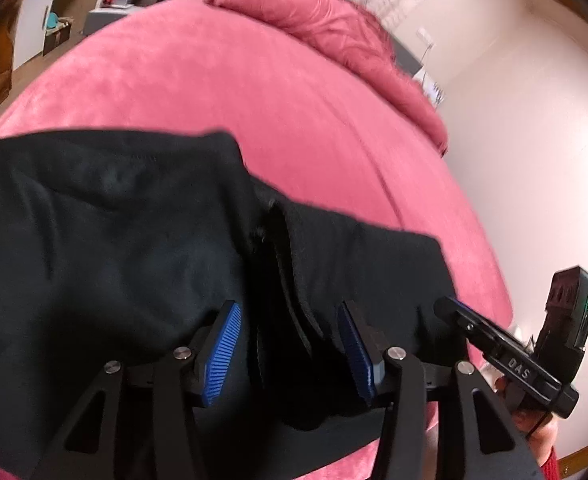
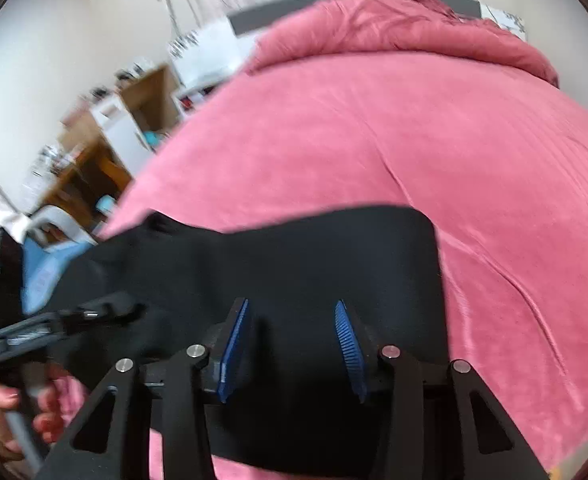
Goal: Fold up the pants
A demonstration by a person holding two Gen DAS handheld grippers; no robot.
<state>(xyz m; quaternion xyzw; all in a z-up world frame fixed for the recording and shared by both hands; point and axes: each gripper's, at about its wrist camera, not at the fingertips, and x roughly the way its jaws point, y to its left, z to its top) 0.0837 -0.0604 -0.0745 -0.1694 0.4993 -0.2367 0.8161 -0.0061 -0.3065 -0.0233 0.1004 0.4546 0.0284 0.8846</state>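
Both grippers stand with their jaws spread, nothing pinched between the blue pads. Left gripper (image 1: 289,344) hangs over the black pants (image 1: 113,240), its pads either side of a raised fold or seam that runs up between them; whether the cloth touches the pads I cannot tell. Right gripper (image 2: 291,346) sits above the pants (image 2: 294,256) too, near their right edge, with flat dark cloth under the gap.

The pants lie spread on the pink bedspread (image 1: 221,92), at the near part of the bed. In the left view the cloth reaches from the left border to just past the right finger; in the right view its far edge is straight and its right corner rounded.

Each view catches the other gripper at its side, held by a hand (image 2: 1,412).

Beyond the spread lies a bunched pink duvet (image 1: 326,20) by a dark headboard (image 2: 277,12). Shelves and a desk, blurred, stand beside the bed.
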